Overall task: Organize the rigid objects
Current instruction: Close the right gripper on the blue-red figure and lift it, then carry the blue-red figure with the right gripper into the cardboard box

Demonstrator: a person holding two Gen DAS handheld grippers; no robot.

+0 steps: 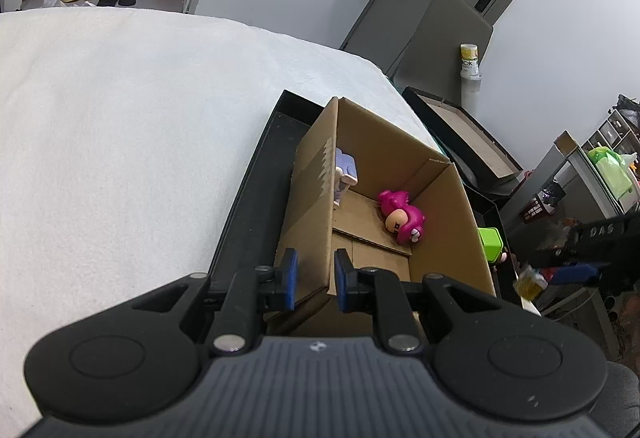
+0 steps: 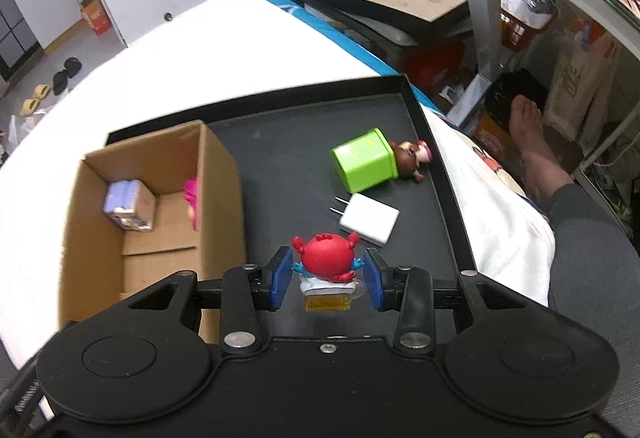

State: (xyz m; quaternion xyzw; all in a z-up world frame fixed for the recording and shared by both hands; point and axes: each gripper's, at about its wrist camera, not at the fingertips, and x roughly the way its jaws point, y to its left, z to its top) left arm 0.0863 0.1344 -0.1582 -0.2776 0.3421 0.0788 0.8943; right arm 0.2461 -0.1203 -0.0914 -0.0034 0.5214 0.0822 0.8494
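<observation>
Right gripper (image 2: 327, 280) has its blue pads spread wide around a glossy red crab toy (image 2: 326, 258) on the black tray (image 2: 436, 174), not touching it. Just right of the cardboard box (image 2: 218, 198), tray floor stays open up to a white charger (image 2: 370, 219) and green cube (image 2: 363, 160). Left gripper (image 1: 316, 280) pinches the box's near wall; pink figure (image 1: 401, 216) lies inside.

Black grippers; blue pads (image 2: 280, 280); seemingly rubbery
</observation>
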